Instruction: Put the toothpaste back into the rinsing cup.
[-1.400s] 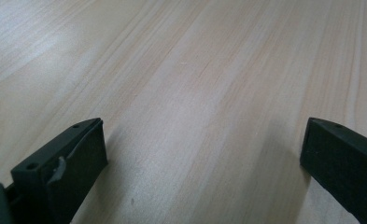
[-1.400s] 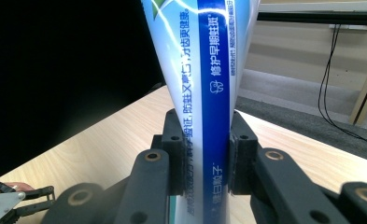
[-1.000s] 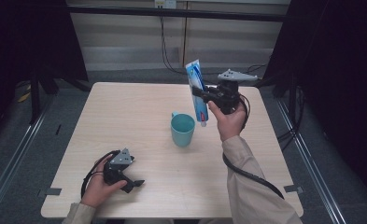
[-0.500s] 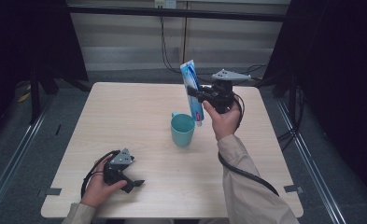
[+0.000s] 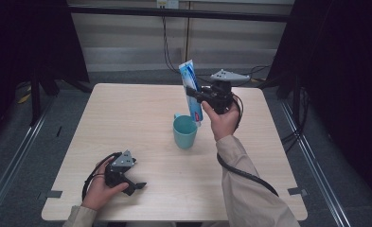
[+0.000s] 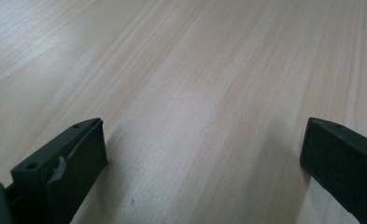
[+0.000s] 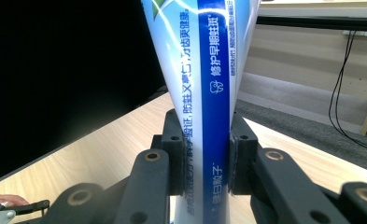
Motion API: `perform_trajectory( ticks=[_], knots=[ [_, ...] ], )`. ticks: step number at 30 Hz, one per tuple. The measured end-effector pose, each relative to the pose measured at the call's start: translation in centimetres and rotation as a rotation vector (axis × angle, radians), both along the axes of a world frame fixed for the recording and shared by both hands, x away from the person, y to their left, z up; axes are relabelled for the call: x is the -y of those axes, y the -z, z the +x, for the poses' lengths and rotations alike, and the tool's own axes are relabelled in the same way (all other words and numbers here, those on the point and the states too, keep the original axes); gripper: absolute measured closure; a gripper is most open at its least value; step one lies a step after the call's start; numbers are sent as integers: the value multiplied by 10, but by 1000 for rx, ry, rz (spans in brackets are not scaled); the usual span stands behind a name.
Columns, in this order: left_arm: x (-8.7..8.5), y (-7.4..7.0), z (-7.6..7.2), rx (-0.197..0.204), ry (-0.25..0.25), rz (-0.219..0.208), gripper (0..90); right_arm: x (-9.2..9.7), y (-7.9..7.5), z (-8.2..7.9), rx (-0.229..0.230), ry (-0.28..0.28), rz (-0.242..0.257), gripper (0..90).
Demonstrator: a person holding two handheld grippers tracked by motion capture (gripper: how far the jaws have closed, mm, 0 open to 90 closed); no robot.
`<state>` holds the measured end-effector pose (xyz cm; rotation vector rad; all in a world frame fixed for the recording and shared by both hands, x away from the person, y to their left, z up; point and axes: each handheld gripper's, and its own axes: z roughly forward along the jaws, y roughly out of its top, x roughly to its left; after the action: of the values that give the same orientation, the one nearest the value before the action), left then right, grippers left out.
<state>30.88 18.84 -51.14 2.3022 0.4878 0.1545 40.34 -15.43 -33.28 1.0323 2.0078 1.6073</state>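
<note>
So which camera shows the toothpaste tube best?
The high view: there the whole toothpaste tube shows, held upright in the right gripper with its lower end just above the teal cup. The right gripper view shows the tube close up, clamped between the jaws. The left gripper view looks at the bare table.

Cup [image 5: 184, 132] stands near mid-bench [image 5: 127, 118], slightly right of centre. Toothpaste tube [image 5: 191, 90] upright, just above and behind the cup's far-right rim, clamped in the right tongs [image 5: 193, 93]. Left tongs [image 5: 135, 185] lie on the bench at the near left, well apart from the cup.
</note>
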Motion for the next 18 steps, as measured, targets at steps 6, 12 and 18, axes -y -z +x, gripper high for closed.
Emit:
perform_trajectory(
  ticks=[6,12,18],
  knots=[
    [0,0,0,0,0,0,0,-4,3,2,-3,-5,-6,739],
    [0,0,0,0,0,0,0,-8,7,4,-5,-7,-13,738],
    [0,0,0,-1,0,0,0,-10,13,7,-12,-8,-5,738]
  ],
)
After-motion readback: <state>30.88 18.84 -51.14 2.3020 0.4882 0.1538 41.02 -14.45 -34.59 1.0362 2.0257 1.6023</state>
